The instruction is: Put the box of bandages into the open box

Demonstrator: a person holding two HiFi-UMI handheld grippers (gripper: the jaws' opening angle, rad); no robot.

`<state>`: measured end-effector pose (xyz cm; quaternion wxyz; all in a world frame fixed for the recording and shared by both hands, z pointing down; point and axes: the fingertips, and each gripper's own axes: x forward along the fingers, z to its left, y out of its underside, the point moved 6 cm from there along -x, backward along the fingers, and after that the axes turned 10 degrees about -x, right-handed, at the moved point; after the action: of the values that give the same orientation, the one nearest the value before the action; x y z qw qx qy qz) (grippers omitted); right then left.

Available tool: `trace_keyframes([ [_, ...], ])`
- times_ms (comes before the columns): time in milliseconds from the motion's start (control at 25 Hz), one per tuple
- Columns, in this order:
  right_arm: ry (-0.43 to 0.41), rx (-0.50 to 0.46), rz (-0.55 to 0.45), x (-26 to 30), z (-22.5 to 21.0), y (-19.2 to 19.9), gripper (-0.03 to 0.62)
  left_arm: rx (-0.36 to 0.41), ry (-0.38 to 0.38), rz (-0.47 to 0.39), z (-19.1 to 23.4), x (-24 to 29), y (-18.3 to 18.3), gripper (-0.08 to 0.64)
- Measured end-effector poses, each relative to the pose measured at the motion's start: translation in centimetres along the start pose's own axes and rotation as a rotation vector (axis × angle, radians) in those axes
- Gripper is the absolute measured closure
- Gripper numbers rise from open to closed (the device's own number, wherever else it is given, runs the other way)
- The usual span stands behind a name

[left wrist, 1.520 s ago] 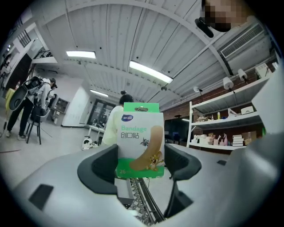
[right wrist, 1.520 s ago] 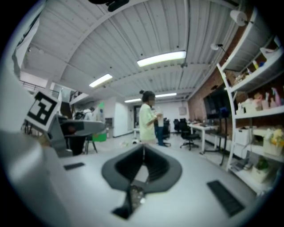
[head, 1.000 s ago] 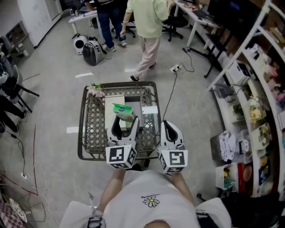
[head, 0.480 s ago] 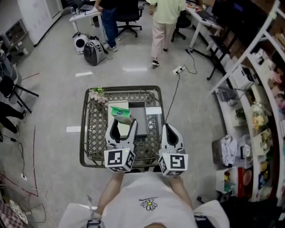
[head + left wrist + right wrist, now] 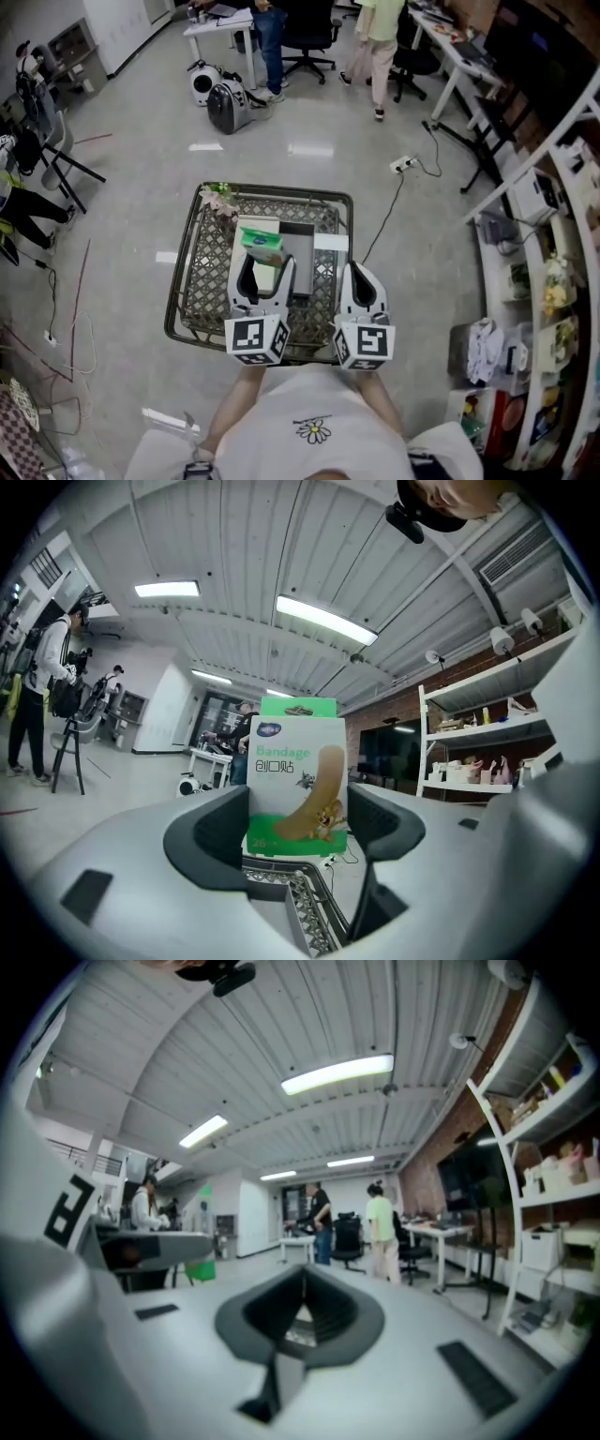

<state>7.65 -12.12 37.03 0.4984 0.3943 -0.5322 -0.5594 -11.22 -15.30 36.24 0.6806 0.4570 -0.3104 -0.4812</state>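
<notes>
Head view: we hold a gripper in each hand over the near edge of a wire cart (image 5: 187, 281). Our left gripper (image 5: 265, 265) pinches the box of bandages (image 5: 262, 246) by its two sides. The box stands up straight between the jaws, green and white with a cartoon picture. It shows by the left side of the open box (image 5: 298, 236), which sits in the cart near its far edge. Our right gripper (image 5: 359, 272) is squeezed tight with nothing in it. Flowers (image 5: 218, 195) lie in the cart's far left corner.
</notes>
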Motion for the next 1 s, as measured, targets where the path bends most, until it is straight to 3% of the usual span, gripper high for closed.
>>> trace_keyframes([
  [200,-0.032,0.010,-0.019,1.0,-2.3,-0.3,0.561,0.014,-0.054,-0.011,-1.4,0.5,0.4,0.230],
  [560,-0.057,0.021,-0.013,1.9,-5.3,0.0,0.561,0.069,-0.082,-0.018,-3.6,2.3,0.6,0.230],
  [1000,-0.053,0.014,0.042,0.9,-6.5,0.9,0.561,0.146,-0.109,0.112,-3.4,4.4,2.9,0.230],
])
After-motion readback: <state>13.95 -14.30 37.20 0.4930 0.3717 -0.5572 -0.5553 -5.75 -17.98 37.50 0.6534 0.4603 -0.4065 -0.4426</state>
